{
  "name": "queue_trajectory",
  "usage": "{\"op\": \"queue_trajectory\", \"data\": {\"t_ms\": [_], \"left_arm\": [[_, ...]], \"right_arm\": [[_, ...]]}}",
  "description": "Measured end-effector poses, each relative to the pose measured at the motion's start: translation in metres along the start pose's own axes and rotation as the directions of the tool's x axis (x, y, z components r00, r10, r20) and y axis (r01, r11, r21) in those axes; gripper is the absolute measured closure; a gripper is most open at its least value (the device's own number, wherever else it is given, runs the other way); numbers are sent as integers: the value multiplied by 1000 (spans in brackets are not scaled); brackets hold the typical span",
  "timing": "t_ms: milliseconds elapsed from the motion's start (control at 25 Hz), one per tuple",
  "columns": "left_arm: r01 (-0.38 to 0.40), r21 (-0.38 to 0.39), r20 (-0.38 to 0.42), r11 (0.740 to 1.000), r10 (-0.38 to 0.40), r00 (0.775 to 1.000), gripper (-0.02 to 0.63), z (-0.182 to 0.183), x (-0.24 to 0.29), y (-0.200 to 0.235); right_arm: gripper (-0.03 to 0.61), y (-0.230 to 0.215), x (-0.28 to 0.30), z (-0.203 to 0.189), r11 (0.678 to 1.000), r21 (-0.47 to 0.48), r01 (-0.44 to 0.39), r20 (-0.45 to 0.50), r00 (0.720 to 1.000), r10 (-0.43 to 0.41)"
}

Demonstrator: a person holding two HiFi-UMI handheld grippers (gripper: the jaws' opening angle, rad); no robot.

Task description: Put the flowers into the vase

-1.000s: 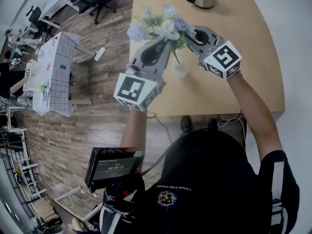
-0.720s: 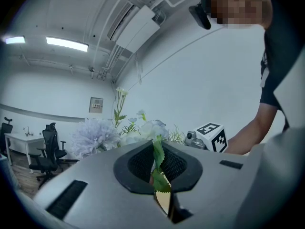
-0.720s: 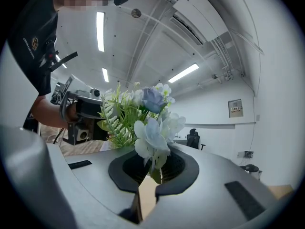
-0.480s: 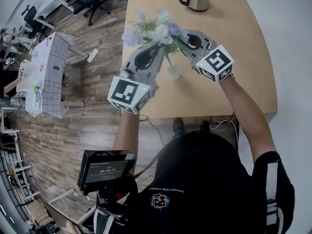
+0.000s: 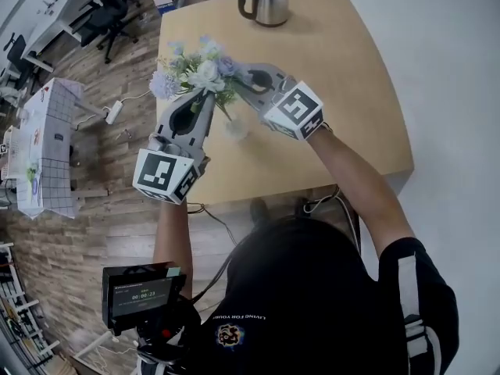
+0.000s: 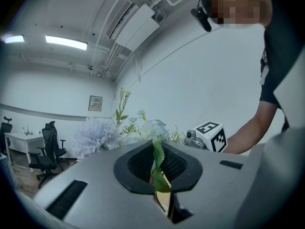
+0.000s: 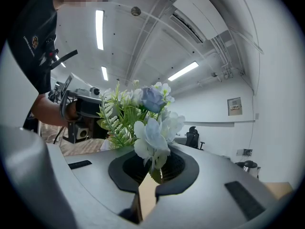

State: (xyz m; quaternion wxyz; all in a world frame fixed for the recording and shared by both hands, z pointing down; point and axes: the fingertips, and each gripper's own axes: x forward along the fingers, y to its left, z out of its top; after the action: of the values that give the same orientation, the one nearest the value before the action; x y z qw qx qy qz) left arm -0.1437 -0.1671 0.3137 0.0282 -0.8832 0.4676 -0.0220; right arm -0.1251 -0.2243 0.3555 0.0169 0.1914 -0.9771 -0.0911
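A bunch of pale blue and white artificial flowers (image 5: 199, 69) with green leaves stands over the small whitish vase (image 5: 236, 126) on the wooden table (image 5: 344, 92). A thin stem (image 5: 226, 109) runs from the bunch down to the vase's mouth. My left gripper (image 5: 211, 94) reaches in from the lower left and is shut on a green leaf (image 6: 158, 162) of the bunch. From the right, my right gripper (image 5: 237, 72) is shut on the flowers' stem (image 7: 155, 163), just under a white bloom (image 7: 151, 136). Both grippers point level.
A steel kettle (image 5: 268, 5) stands at the table's far edge. The table's left edge (image 5: 162, 92) drops to a wooden floor with a power strip (image 5: 113, 112). A white grid-patterned table (image 5: 47, 143) and office chairs (image 5: 109, 6) stand further left.
The head view has swung, so table, flowers and grippers sit further left in the picture. Relative to the table, the grippers, the flowers and the vase have not moved.
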Motion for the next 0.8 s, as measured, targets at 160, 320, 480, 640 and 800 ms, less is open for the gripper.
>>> {"op": "queue_trajectory", "data": {"t_ms": [160, 320, 480, 640, 800], "left_arm": [[4, -5, -8, 1000, -4, 1000, 598, -1, 0, -2], [7, -4, -21, 1000, -7, 1000, 598, -7, 2, -2], [10, -2, -36, 1000, -10, 999, 598, -15, 3, -6], [10, -2, -51, 1000, -10, 999, 598, -23, 3, -6], [14, 8, -67, 1000, -14, 998, 598, -30, 4, -8]], "right_arm": [[545, 0, -3, -2, 1000, 6, 4, -12, 1000, -4], [545, -1, -1, -10, 1000, 4, 7, -27, 1000, -7], [545, 0, -4, -18, 1000, 7, 11, -43, 999, -11], [545, 1, -4, -26, 1000, 8, 15, -61, 998, -15], [545, 1, -6, -35, 1000, 11, 22, -75, 997, -22]]}}
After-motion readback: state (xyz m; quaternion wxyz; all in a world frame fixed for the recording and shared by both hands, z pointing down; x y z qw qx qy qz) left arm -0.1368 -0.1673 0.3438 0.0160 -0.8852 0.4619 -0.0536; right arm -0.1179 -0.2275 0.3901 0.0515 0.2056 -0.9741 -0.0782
